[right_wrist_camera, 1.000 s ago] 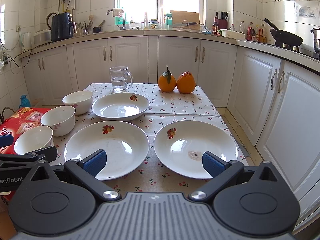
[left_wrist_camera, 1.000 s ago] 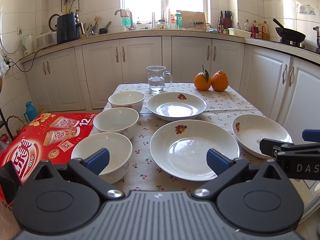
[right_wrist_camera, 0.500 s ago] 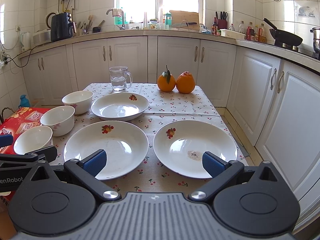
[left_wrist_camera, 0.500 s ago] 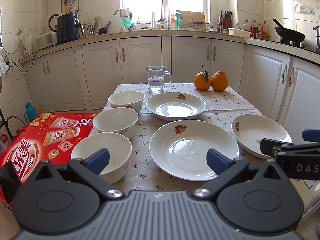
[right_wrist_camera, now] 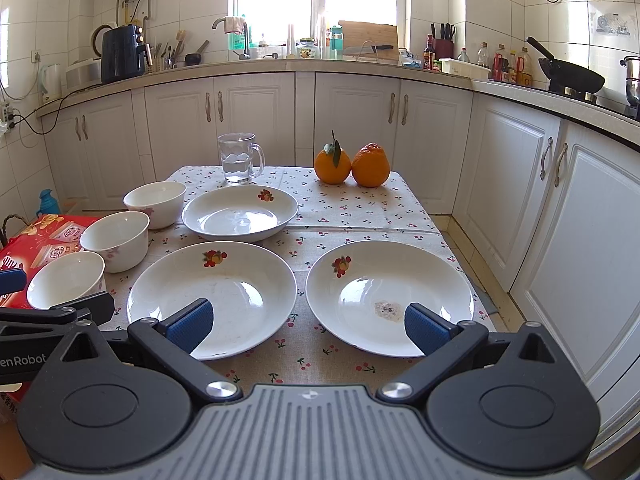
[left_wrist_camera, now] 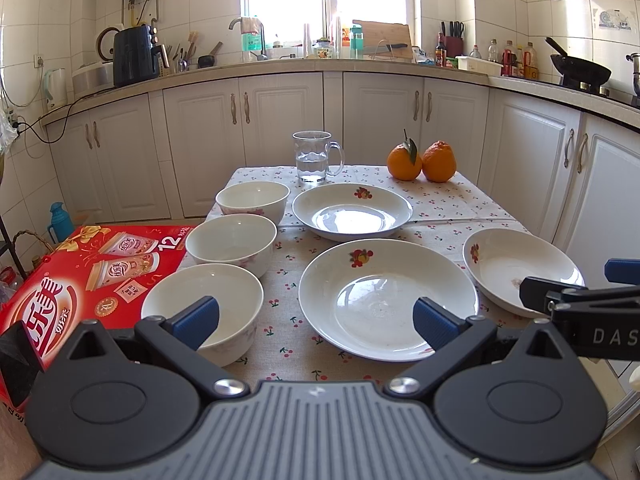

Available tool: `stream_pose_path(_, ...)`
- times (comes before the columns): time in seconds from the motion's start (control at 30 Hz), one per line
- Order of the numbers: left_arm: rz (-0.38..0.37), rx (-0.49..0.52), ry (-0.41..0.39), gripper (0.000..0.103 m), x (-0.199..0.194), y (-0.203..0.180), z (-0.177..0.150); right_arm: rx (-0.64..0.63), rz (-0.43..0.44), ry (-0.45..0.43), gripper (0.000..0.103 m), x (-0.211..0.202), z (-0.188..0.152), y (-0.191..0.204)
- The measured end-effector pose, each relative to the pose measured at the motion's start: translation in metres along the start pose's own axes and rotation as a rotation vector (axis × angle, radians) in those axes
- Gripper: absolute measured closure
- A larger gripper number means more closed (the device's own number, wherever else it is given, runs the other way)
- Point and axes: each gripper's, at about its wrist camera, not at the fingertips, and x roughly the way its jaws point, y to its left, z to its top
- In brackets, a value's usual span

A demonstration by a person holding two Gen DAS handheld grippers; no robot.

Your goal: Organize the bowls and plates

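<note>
Firstly, from the left wrist camera, the left gripper (left_wrist_camera: 316, 316) has its two blue-padded fingers spread wide apart and it grasps nothing. It hangs over the near edge of a small table with a cherry-print cloth (left_wrist_camera: 452, 204). Three white ceramic bowls stand in a line along the left side of the table: the near bowl (left_wrist_camera: 202, 304) is just behind the left finger, the middle bowl (left_wrist_camera: 231, 242) is behind it, and the far bowl (left_wrist_camera: 253, 201) is the last. A white shallow plate with a small fruit picture (left_wrist_camera: 387, 298) lies in front of the gripper, a second same plate (left_wrist_camera: 352, 211) lies behind it, and a third plate (left_wrist_camera: 520, 268) lies at the right edge. The right gripper's black body comes in from the right, over this third plate. A glass mug with water (left_wrist_camera: 314, 156) and two oranges (left_wrist_camera: 421, 160) (touching each other) stand at the far end. A red printed carton (left_wrist_camera: 72, 276) sits beside the table on the left.

Next, from the right wrist camera, the right gripper (right_wrist_camera: 308, 326) is also released, fingers wide apart, empty. Its left finger is over the middle plate (right_wrist_camera: 212, 296) and its right finger is over the right plate (right_wrist_camera: 390, 296), which has a small stain in its centre. The far plate (right_wrist_camera: 240, 212) and the three bowls (right_wrist_camera: 116, 240) are on the left.
</note>
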Motion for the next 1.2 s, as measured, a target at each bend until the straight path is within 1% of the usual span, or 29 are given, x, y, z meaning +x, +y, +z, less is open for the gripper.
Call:
stream_pose_path(0.73, -0.001, -0.001, 0.001, 0.001, 0.0008, 0.0001, -0.0004, 0.000, -0.001, 0.001, 0.000, 0.0005, 0.0000, 0.0002)
stream_pose_path(1.2, -0.012, 0.024, 0.007, 0.001, 0.0023, -0.0091, -0.0025, -0.008, -0.001, 0.007, 0.000, 0.0045, 0.0003, -0.0007)
